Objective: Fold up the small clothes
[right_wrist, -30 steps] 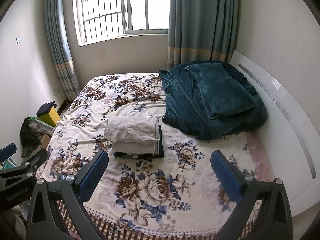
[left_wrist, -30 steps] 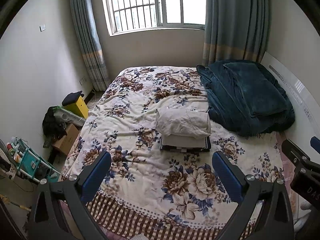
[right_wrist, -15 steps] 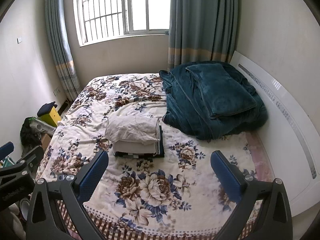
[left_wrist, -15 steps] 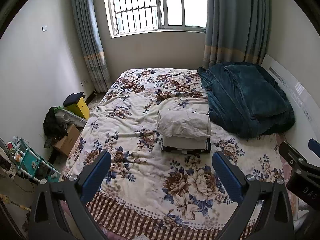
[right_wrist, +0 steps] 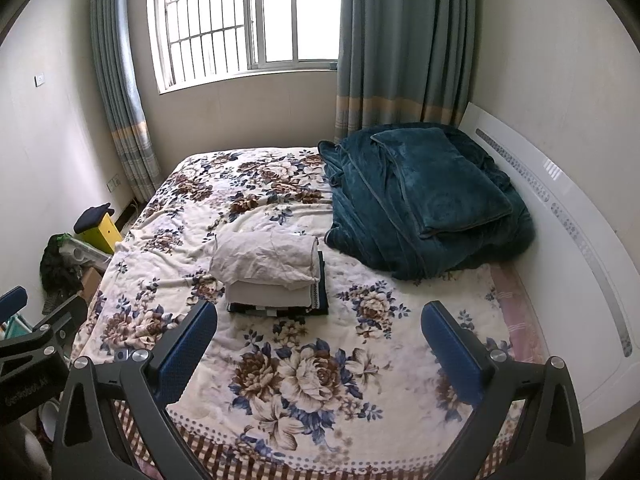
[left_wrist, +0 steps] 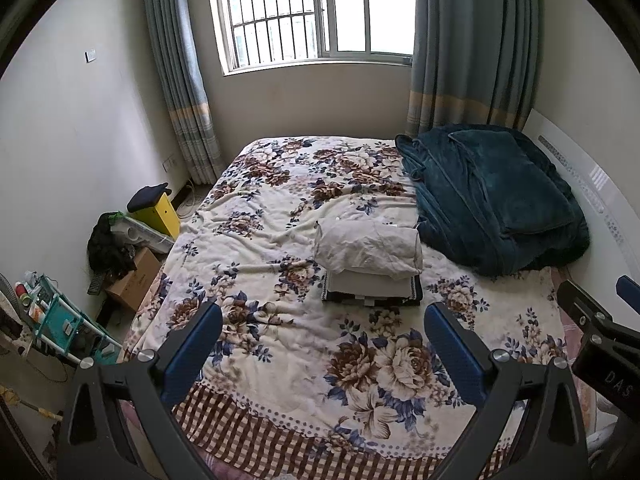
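Observation:
A stack of folded clothes (left_wrist: pixel 370 264) lies in the middle of the floral bed cover (left_wrist: pixel 280 240), a crumpled white piece on top, a dark one at the bottom. It also shows in the right wrist view (right_wrist: pixel 272 276). My left gripper (left_wrist: pixel 322 322) is open and empty, held back over the foot of the bed. My right gripper (right_wrist: pixel 318 320) is open and empty too, beside it; part of it shows at the right edge of the left wrist view (left_wrist: pixel 600 340).
A teal blanket pile (left_wrist: pixel 492 196) lies at the head of the bed by the white headboard (right_wrist: pixel 560 216). On the floor at the left stand a yellow box (left_wrist: pixel 160 212), a cardboard box (left_wrist: pixel 136 280) and a teal rack (left_wrist: pixel 60 328).
Both grippers have drawn back and up a little from the bed; the stack looks slightly smaller. Nothing on the bed has moved.

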`<state>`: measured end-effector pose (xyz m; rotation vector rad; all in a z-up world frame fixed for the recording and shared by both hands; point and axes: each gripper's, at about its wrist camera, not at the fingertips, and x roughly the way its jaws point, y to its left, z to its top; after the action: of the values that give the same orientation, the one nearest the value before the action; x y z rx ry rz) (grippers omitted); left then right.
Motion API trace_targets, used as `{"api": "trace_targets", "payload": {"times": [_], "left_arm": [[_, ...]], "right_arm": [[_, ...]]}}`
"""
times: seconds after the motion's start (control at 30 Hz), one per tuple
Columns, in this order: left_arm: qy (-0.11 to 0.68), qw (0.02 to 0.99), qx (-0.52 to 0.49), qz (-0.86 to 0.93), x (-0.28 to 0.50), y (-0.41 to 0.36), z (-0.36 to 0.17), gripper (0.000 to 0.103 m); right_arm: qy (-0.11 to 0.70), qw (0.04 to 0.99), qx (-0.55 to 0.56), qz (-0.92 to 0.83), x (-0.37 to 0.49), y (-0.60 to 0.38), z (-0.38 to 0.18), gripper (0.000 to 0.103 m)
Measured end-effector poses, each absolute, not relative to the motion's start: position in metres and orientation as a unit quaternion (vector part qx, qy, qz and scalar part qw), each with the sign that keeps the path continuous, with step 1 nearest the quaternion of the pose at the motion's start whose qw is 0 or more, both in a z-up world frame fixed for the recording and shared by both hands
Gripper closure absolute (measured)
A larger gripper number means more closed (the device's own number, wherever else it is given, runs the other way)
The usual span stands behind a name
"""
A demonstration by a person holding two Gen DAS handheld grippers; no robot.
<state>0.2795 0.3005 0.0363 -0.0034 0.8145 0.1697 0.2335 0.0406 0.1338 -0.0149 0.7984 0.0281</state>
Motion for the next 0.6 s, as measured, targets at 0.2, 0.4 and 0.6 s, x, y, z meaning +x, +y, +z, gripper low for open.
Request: {"api": "trace_targets", "payload": {"times": [0.2,0.4,0.6], "left_arm": [[0.393,0.916,-0.004,0.083,0.2781,0.3034,0.0390,0.000],[0.392,0.916,-0.005,0.081,0.2792,0.3046,0.0415,0.000],[0.391,0.916,-0.006,0.083,0.2790,0.3042,0.0424,0.000]], "right_arm": [[0.386,0.922,-0.007,0.015,0.2303,0.0433,0.1344,0.000],[0.384,0.923,-0.006,0.016,0.2268,0.0445,0.1354,0.000],[0.383,0.923,-0.007,0.018,0.2266,0.0469,0.1378,0.000]]}}
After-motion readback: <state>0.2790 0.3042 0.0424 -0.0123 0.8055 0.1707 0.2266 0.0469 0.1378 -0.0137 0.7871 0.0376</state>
